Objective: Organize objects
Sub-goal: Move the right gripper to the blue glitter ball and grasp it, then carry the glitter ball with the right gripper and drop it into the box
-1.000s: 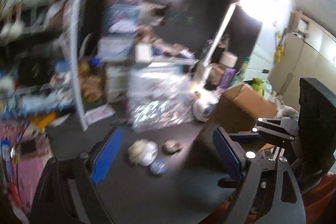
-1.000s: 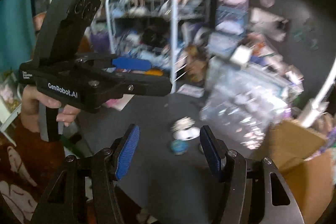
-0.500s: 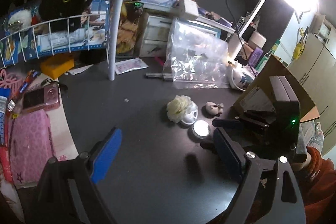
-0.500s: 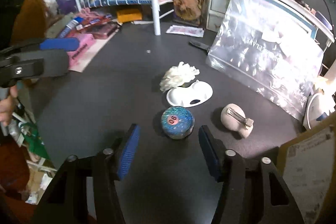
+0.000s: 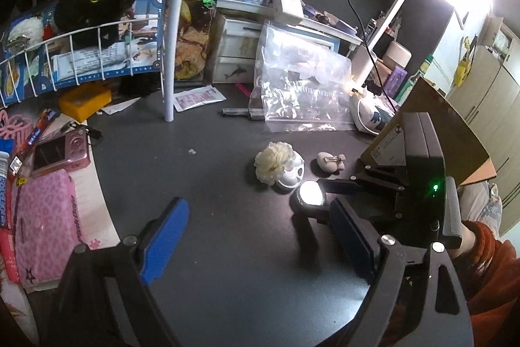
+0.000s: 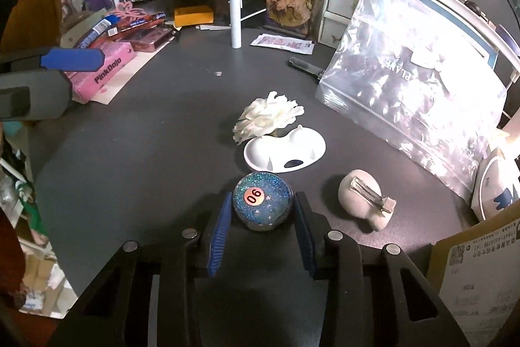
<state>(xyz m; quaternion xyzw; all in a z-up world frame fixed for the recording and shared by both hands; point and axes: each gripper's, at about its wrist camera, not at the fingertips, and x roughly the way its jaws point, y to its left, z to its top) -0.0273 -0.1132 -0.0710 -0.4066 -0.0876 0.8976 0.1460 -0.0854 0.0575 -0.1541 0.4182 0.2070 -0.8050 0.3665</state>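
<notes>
The right hand-held gripper is closing around the glittery blue disc with the "06" sticker on the dark tabletop, its 2 blue pads right at the disc's edges, though contact is hard to call. From the disc, a white flower clip sits at 12 o'clock and a beige hair clip at 3 o'clock. The left hand-held gripper hangs wide open, nothing in it.

You face a blue glittery round dome with an orange "06" sticker on the dark grey tabletop, a white fabric flower beyond it.
</notes>
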